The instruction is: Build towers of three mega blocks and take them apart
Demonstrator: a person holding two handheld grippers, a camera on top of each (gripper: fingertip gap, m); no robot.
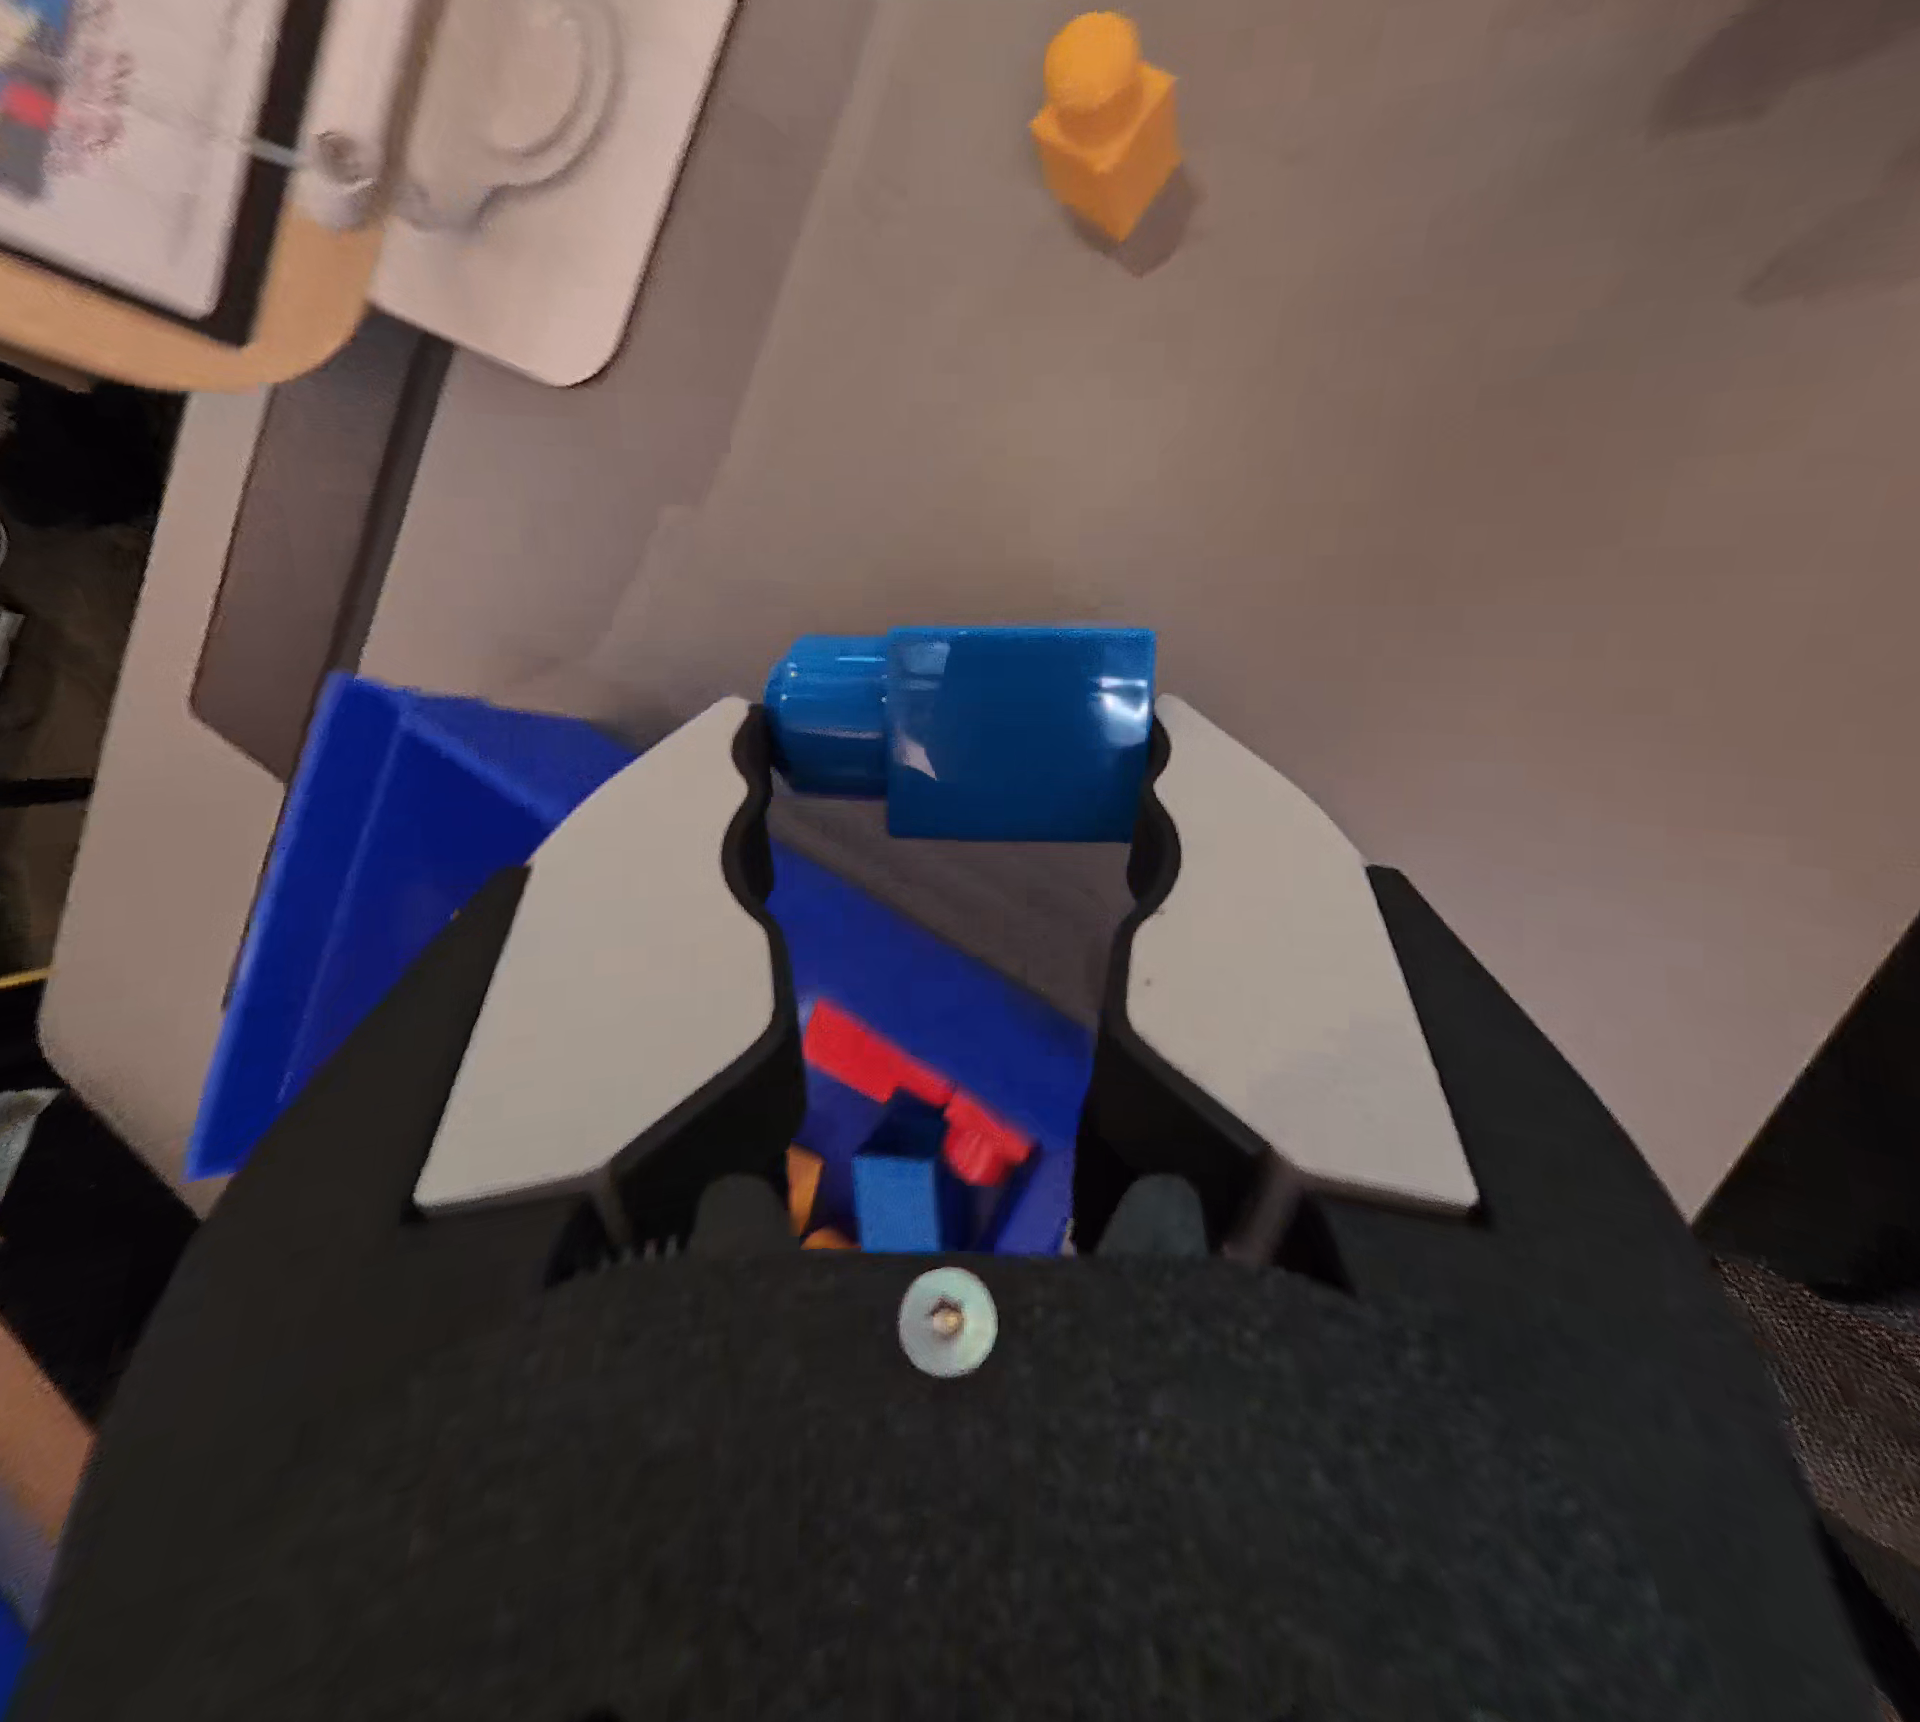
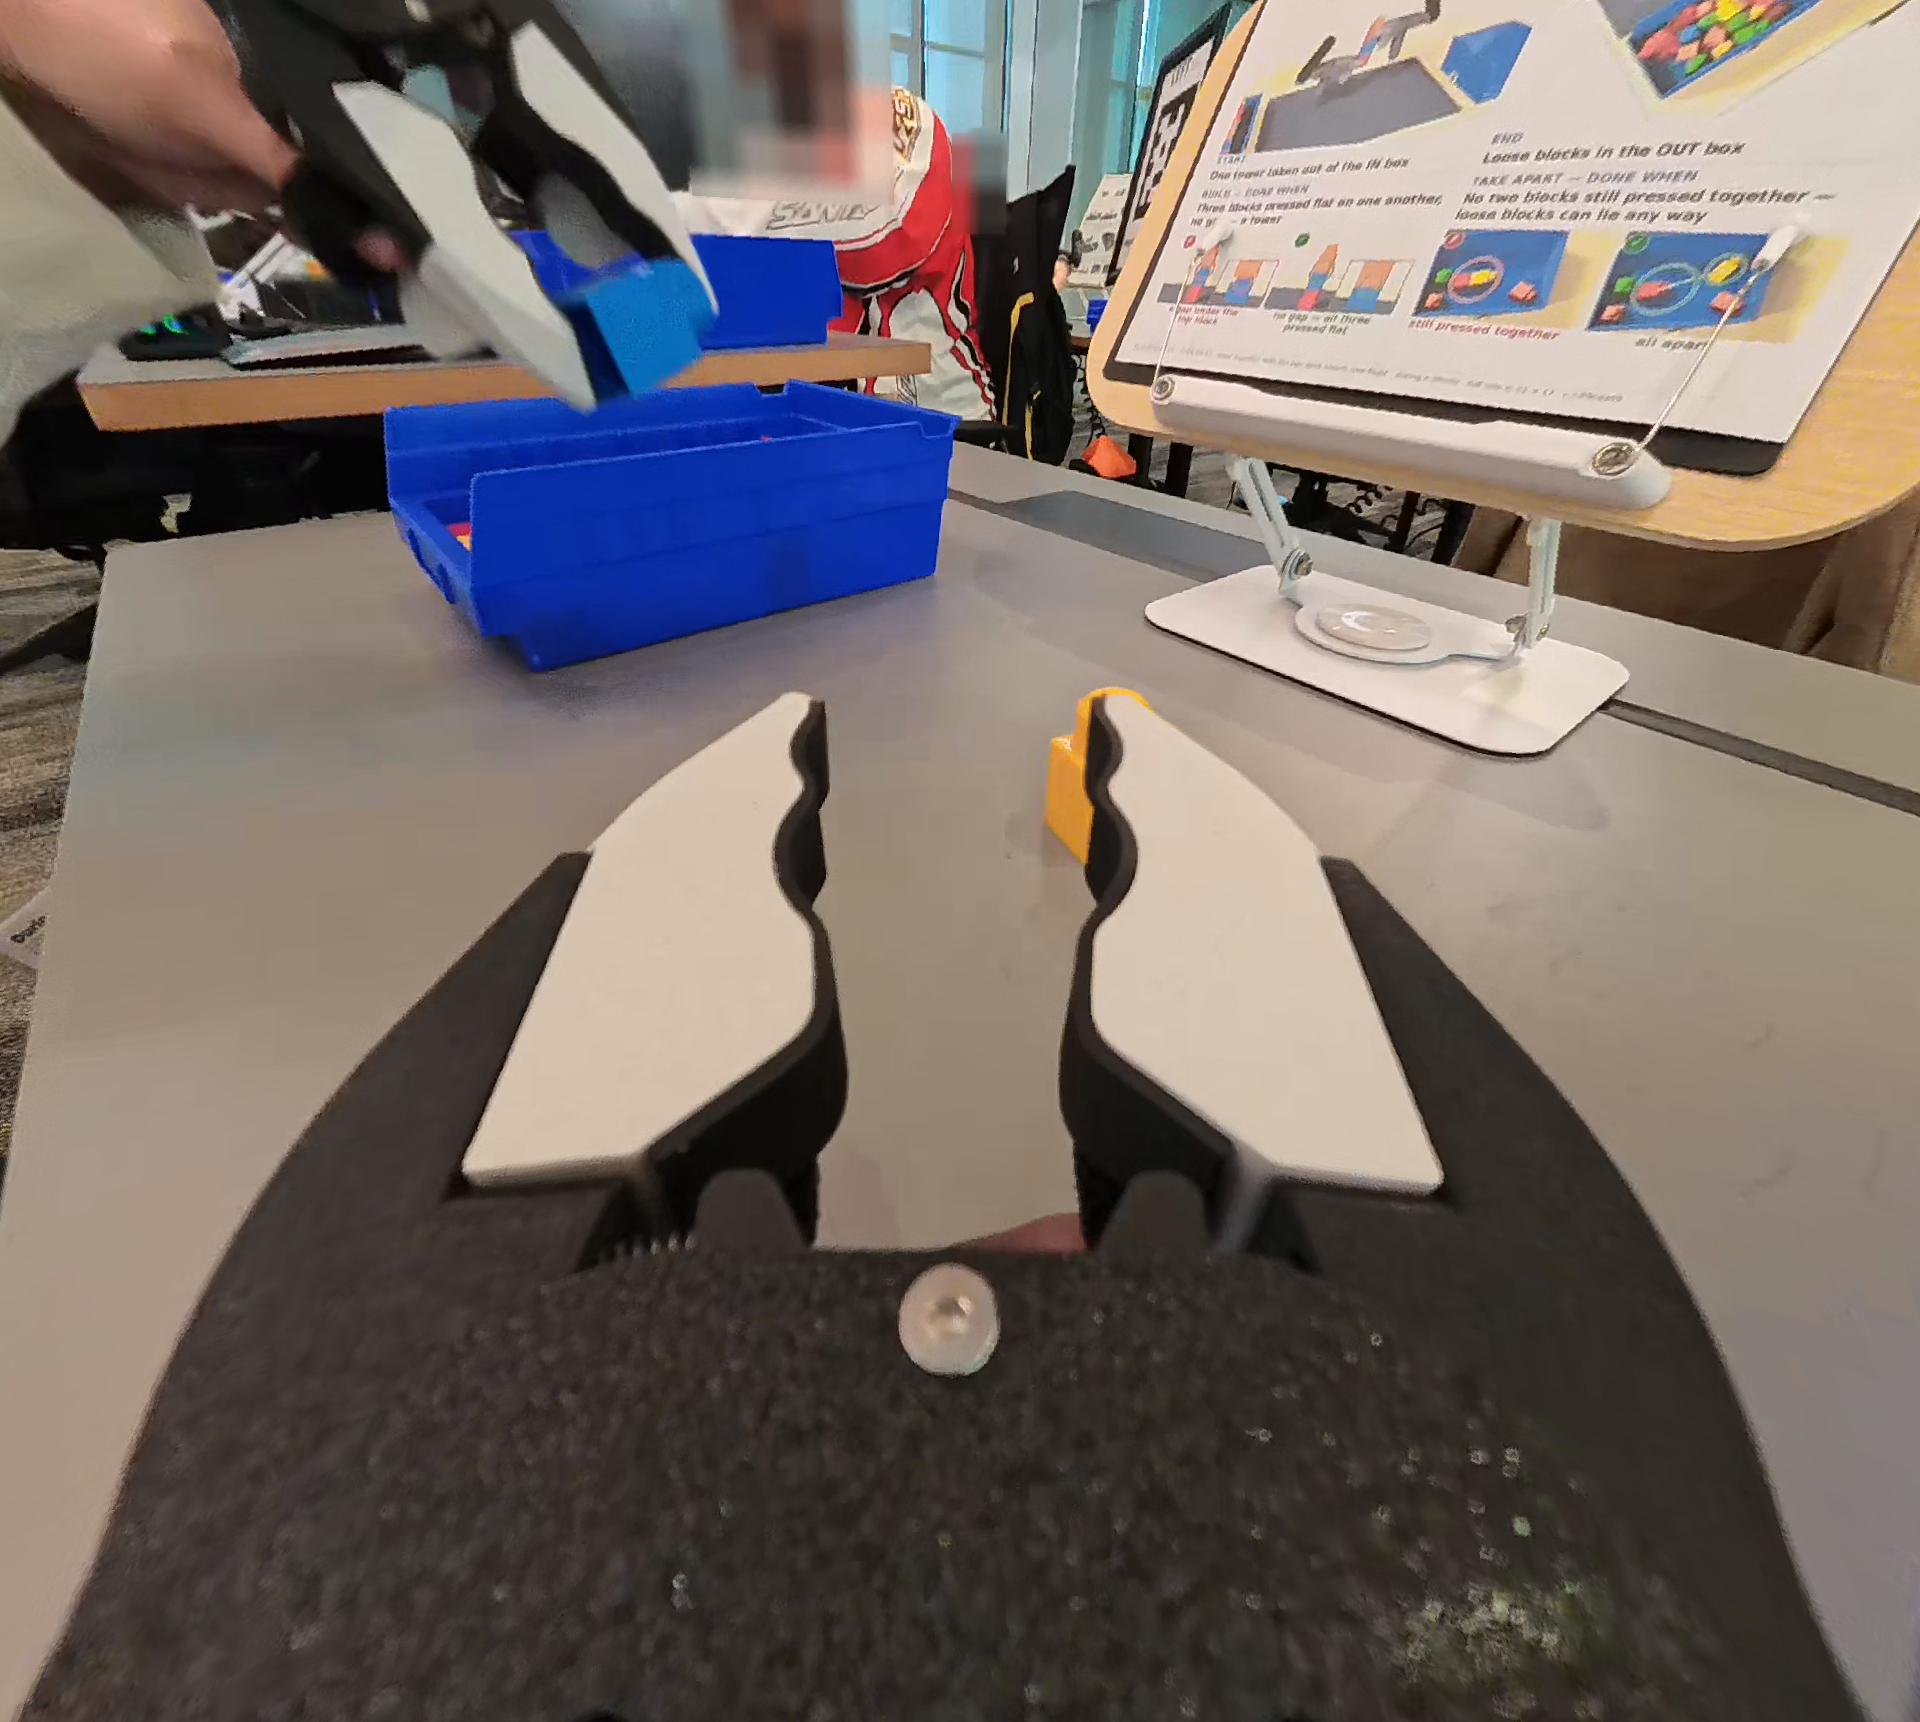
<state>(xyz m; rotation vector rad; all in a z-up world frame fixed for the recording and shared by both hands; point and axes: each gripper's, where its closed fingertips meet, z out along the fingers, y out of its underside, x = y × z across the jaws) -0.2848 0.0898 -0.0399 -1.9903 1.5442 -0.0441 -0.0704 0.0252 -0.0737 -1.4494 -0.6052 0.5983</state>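
Through the left wrist view I see my left gripper with its jaws clenched on a glossy blue block, a square body with one round stud lying sideways, the dark wavy pads pressing on stud end and base. Below it sits the blue plastic bin with red, blue and orange blocks inside. An orange block, matte and single-studded, stands upright on the smooth grey bench.

Through the right wrist view my right gripper hovers low with jaws released and bare bench between them; the orange block peeks from behind the right finger. The white-based document stand is at right.
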